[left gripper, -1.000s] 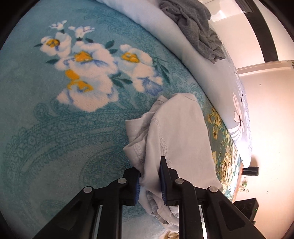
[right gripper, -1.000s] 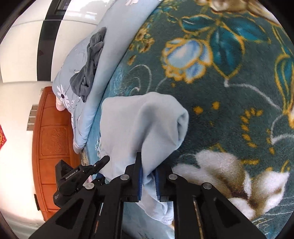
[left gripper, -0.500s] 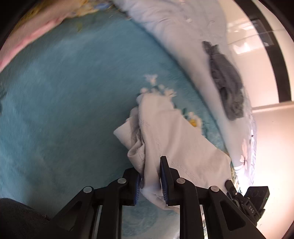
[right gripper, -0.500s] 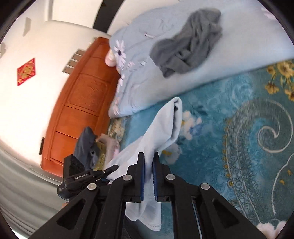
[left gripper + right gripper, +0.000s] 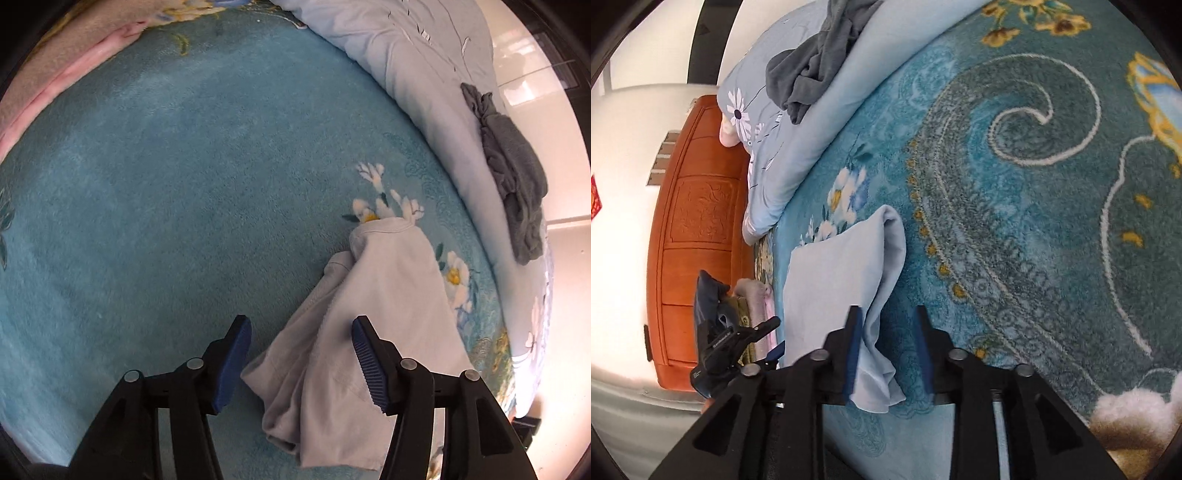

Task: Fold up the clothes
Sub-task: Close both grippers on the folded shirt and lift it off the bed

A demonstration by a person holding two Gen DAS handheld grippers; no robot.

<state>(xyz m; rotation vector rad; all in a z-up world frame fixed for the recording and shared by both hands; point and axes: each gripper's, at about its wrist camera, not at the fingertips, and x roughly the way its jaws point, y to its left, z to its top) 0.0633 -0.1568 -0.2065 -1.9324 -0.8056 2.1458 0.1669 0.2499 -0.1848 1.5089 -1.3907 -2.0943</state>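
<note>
While both grippers pointed down at the teal floral blanket (image 5: 166, 177), their fingers were spreading apart. The left gripper (image 5: 301, 363) stood with fingers wide and the pale folded garment (image 5: 388, 306) lying on the blanket between them; its left blue pad was clear of the cloth, while the right pad overlapped the cloth's top face. The right gripper (image 5: 888, 354) had a narrower gap; the garment (image 5: 834, 280) lay against its left pad, and the right pad was clear. The garment lay near the blanket's edge, just beside the white flower print. Beyond the blanket lay a light blue quilt (image 5: 827, 110), with a crumpled grey garment (image 5: 517, 177) on it. An orange-brown wooden headboard (image 5: 698, 229) stood past the quilt.
</note>
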